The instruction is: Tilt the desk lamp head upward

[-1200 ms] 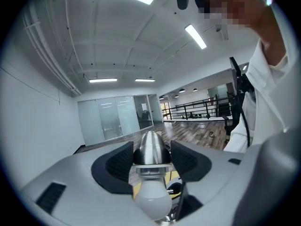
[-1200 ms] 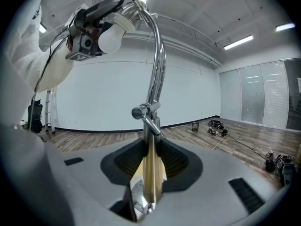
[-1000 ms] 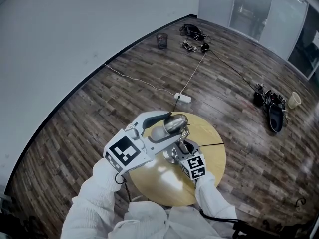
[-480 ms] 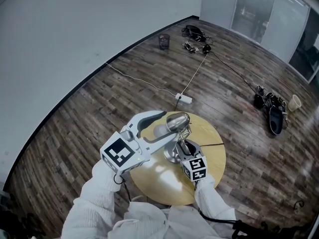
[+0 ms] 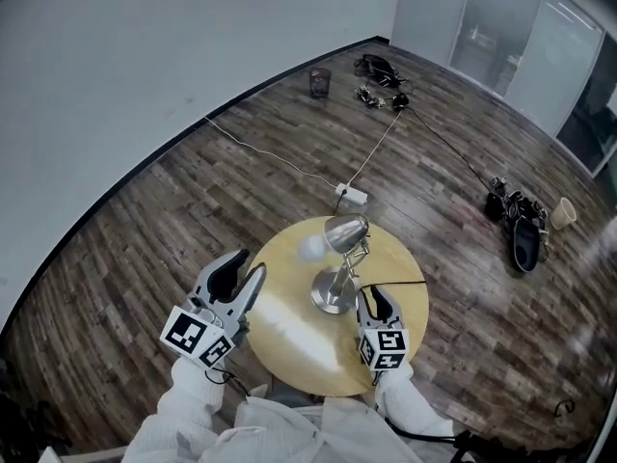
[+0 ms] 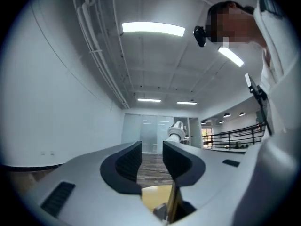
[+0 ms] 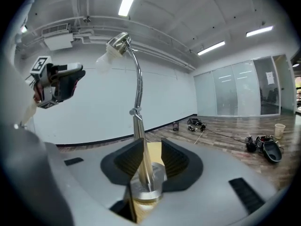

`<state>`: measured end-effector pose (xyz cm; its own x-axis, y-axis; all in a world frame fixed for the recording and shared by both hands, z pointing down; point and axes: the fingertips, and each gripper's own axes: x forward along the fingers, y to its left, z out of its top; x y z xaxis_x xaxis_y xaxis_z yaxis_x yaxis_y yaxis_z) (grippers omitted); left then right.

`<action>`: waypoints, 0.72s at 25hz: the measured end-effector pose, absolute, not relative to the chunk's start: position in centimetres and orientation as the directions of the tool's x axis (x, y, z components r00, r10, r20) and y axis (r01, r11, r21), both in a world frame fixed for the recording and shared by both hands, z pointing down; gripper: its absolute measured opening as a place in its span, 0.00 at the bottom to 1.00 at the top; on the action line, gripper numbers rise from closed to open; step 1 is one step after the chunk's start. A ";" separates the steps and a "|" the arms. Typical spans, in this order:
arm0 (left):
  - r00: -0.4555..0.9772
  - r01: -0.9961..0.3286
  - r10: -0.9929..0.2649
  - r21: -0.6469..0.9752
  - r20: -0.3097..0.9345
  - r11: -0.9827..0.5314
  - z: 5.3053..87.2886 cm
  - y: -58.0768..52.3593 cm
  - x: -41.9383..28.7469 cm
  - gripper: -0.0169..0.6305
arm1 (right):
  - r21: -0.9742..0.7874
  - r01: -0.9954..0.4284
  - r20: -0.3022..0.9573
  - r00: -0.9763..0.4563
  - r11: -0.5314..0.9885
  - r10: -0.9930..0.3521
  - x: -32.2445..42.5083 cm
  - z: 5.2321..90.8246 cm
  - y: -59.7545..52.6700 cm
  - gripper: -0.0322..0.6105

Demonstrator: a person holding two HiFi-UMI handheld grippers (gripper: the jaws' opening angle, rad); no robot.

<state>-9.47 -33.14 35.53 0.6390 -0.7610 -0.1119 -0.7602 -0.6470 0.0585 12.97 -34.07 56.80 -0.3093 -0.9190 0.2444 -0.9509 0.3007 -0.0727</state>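
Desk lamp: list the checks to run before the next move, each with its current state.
1. Desk lamp upright on the round table: ok.
2. Lamp head tilted upward: not ok; its opening faces down and sideways.
3. Left gripper clear of the lamp: ok; jaws have just been closing, nothing between them.
4. Right gripper clamped on the lamp base: not ok; jaws apart.
5. Black cord clear of the right gripper: cannot tell.

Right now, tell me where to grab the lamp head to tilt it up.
Grip the metal shade across its wider end near the bulb, coming from the left of the head view: the neck joins at its right, so the left is free.
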 end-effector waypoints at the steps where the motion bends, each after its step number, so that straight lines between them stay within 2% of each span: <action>1: 0.606 -0.788 -0.790 0.060 -0.093 -0.612 37.0 -32.8 -10.0 0.22 | -0.064 -0.959 0.237 -0.283 0.276 -0.929 13.3 56.7 -33.7 0.23; 4: 0.575 -0.815 -0.818 0.080 -0.009 -0.574 42.4 -31.6 -9.8 0.10 | -0.069 -0.966 0.220 -0.259 0.250 -0.940 13.3 56.4 -32.4 0.23; 6: 0.578 -0.814 -0.814 0.092 0.050 -0.573 45.7 -31.0 -8.7 0.05 | -0.087 -0.963 0.218 -0.267 0.254 -0.939 12.8 56.3 -31.7 0.23; 13: 0.654 -0.757 -0.727 0.190 0.211 -0.625 53.1 -28.4 -2.0 0.03 | -0.090 -0.948 0.233 -0.317 0.304 -0.919 10.8 56.4 -30.0 0.14; 18: 0.662 -0.749 -0.685 0.246 0.304 -0.615 56.4 -25.9 -0.1 0.03 | -0.083 -0.948 0.238 -0.318 0.307 -0.918 10.2 56.6 -28.8 0.07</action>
<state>-0.13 -25.87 56.37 0.6620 -0.6852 0.3037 -0.7493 -0.6149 0.2458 10.25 -28.81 56.57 -0.3179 -0.9178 0.2377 -0.9481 0.3068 -0.0835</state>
